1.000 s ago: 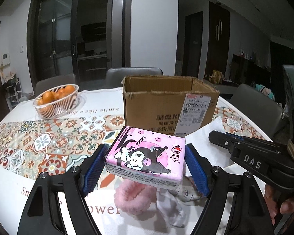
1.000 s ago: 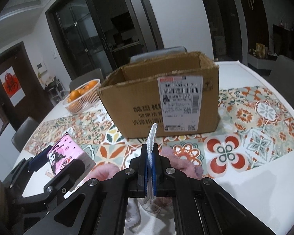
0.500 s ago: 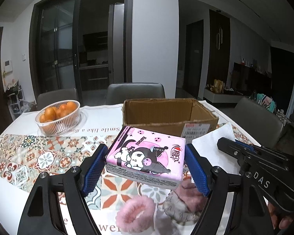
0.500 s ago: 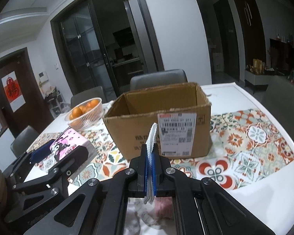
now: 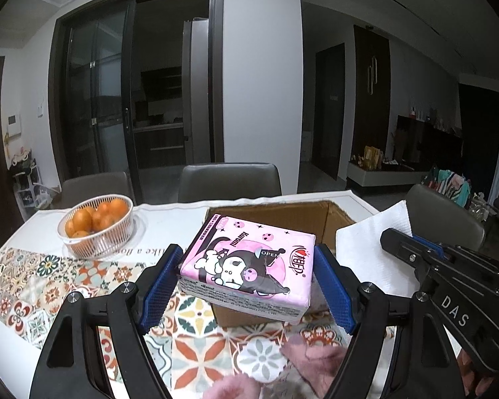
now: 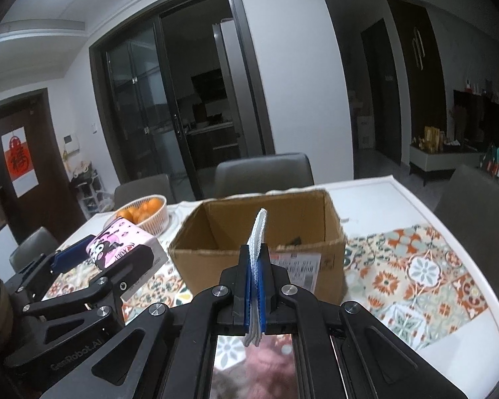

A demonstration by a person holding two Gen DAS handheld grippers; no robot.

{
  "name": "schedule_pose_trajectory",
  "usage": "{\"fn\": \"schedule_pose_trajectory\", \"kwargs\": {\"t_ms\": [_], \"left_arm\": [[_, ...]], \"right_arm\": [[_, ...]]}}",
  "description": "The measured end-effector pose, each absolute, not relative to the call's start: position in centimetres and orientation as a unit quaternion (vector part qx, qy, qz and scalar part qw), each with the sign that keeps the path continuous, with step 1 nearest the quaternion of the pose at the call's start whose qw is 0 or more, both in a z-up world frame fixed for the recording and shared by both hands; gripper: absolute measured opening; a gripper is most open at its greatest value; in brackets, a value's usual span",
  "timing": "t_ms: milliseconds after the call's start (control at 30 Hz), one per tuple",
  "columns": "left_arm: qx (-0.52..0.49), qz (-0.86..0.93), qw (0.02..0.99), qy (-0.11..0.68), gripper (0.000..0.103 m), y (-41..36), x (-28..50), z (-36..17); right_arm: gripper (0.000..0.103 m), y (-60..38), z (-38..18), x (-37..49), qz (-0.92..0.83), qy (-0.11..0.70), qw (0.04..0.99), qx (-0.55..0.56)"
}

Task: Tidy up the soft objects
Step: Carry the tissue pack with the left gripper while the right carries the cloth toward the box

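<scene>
My left gripper (image 5: 248, 274) is shut on a pink cartoon-printed tissue pack (image 5: 249, 262) and holds it above the near rim of the open cardboard box (image 5: 292, 211). The pack also shows in the right wrist view (image 6: 119, 244). My right gripper (image 6: 256, 266) is shut on a folded white paper towel (image 6: 256, 232), seen flat in the left wrist view (image 5: 366, 249). It is raised in front of the box (image 6: 216, 249). Pink fluffy soft items (image 5: 316, 362) lie on the table below both grippers.
A white basket of oranges (image 5: 96, 226) stands at the back left of the table. The patterned tablecloth (image 6: 415, 276) covers the table. Grey chairs (image 5: 229, 179) stand around it.
Both grippers have risen and moved forward toward the box with their loads. The box top opening is now visible from above.
</scene>
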State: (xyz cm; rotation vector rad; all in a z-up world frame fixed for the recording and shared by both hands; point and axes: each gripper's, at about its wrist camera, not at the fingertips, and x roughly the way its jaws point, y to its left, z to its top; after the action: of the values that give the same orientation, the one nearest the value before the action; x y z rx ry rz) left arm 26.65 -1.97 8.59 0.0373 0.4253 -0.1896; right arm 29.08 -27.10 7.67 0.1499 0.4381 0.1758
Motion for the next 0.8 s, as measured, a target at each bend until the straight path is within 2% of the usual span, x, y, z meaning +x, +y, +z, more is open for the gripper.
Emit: {"fn": "schedule_pose_trajectory", "kwargs": {"t_ms": [433,800], "left_arm": [[0.007,-0.083,0.978,0.193,0.079,-2.2,31.0,10.9],[0.005,-0.068,0.974,0.215,0.079,-3.4,35.5,10.0]], "right_arm": [[0.004,-26.9,10.1,32.6,0.077,0.187,0.978,0.048],[0.004,-27.2,9.9,36.0,0.065,0.179,0.981,0.030]]}}
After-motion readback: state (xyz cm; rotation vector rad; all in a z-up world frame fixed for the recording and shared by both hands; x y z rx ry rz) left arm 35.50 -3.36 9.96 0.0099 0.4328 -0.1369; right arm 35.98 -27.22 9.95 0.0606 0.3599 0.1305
